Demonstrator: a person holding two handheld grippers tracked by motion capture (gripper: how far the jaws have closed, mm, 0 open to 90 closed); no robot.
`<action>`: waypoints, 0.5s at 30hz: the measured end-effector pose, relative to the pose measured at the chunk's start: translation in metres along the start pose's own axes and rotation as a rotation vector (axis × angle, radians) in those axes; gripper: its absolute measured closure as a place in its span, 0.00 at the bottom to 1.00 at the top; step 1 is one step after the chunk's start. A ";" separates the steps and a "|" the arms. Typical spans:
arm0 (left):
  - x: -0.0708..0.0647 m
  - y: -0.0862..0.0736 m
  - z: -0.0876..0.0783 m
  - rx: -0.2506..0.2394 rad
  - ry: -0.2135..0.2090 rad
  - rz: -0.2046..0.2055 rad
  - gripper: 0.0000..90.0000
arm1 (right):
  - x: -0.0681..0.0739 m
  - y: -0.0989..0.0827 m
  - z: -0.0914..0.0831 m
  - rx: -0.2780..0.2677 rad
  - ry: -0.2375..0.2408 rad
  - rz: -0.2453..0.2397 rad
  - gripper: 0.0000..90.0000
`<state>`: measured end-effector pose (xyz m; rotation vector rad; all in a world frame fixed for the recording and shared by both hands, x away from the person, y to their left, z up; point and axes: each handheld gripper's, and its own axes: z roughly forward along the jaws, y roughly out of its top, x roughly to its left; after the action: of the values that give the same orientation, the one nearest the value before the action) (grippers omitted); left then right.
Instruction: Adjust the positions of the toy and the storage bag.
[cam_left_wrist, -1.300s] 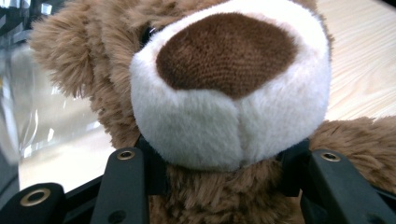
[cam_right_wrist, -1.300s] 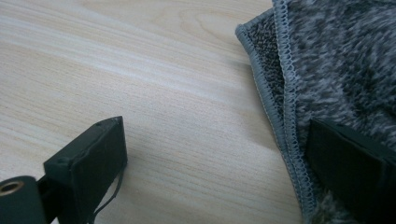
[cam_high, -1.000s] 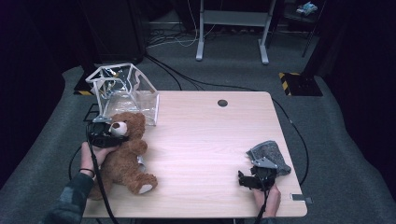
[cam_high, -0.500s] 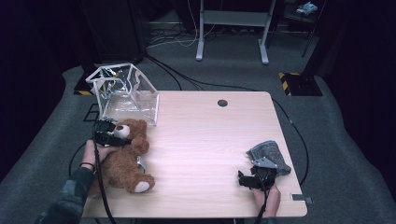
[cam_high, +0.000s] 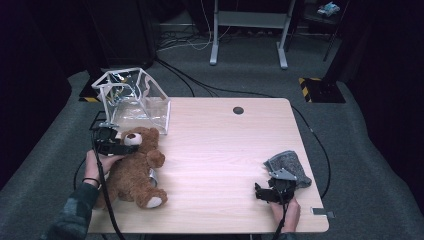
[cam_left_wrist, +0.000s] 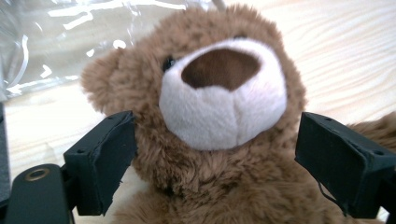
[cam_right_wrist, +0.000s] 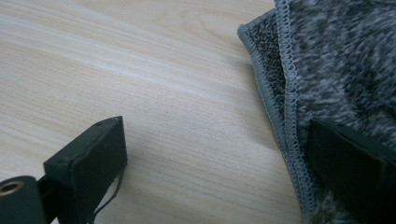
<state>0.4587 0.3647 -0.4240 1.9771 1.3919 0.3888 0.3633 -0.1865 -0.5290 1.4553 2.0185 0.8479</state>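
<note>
A brown teddy bear (cam_high: 134, 172) lies on its back at the left of the wooden table (cam_high: 215, 145). Its white muzzle (cam_left_wrist: 219, 102) faces my left gripper (cam_left_wrist: 217, 121). That gripper's jaws have just been opening and now stand wide on either side of the bear's head, the right one clear of the fur. In the high view the left gripper (cam_high: 120, 146) sits at the bear's head. My right gripper (cam_right_wrist: 217, 126) is open at the table's front right (cam_high: 260, 192), with one jaw over bare wood and the other over the edge of a grey fleece cloth (cam_right_wrist: 345, 70).
A clear plastic box with a white frame (cam_high: 132, 100) stands at the table's back left, just behind the bear. The grey cloth (cam_high: 287, 167) lies near the right edge. A dark round hole (cam_high: 238, 110) is at the back. Cables run across the floor.
The bear's body and the left hand have shifted slightly at the left of the table. The right gripper and the cloth have stayed put.
</note>
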 end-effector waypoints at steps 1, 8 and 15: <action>-0.002 0.001 -0.002 -0.008 -0.003 -0.016 0.13 | 0.000 0.000 0.000 -0.001 -0.002 -0.002 0.06; -0.009 0.005 -0.010 -0.040 -0.010 0.003 0.12 | 0.000 0.000 0.000 0.000 0.001 -0.005 0.06; -0.014 0.010 -0.018 -0.069 -0.018 -0.010 0.11 | 0.000 0.000 0.000 -0.001 0.005 -0.004 0.06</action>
<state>0.4499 0.3568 -0.4022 1.9129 1.3591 0.4078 0.3631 -0.1867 -0.5292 1.4498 2.0237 0.8522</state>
